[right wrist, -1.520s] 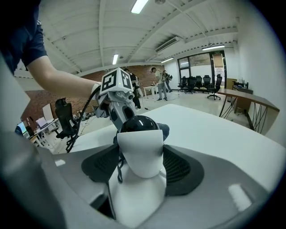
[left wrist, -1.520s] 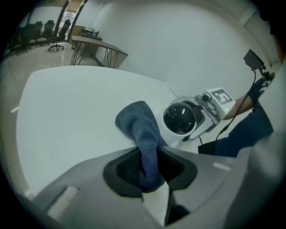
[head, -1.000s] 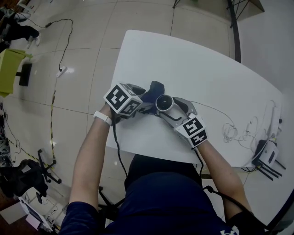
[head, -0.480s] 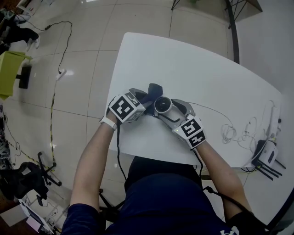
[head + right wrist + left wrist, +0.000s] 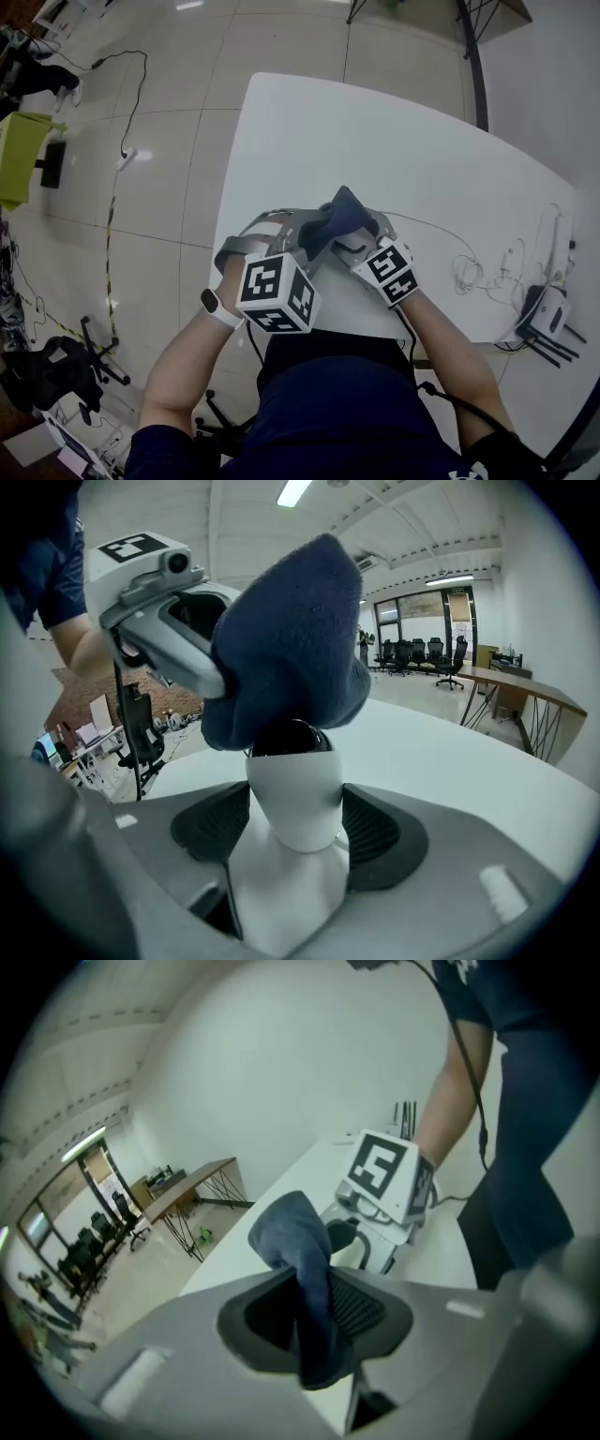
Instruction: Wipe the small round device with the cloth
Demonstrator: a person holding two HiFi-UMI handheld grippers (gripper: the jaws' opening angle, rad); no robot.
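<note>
Head view, looking steeply down: a person sits at a white table (image 5: 422, 141) with both grippers brought close together near its front edge. The left gripper (image 5: 317, 236) reaches in from the left with a dark blue cloth (image 5: 339, 214) bunched at its tip. The cloth lies over the spot where the right gripper (image 5: 364, 234) points, so the small round device (image 5: 291, 803) is hidden beneath it here. Left gripper view: the jaws have just been closing and now stand narrow, pinching a fold of the cloth between their ribbed pads. The loose end stands up beyond the tips, probably so that soft fabric rather than hard plastic meets the device. The right gripper's marker cube (image 5: 384, 1171) sits just beyond. Right gripper view: the jaws are clamped on the white body of the device, holding it steady for wiping. Its dark rounded top peeks out under the cloth, which rests on it. One gripper seems to serve as a vice while the other does the wiping
</note>
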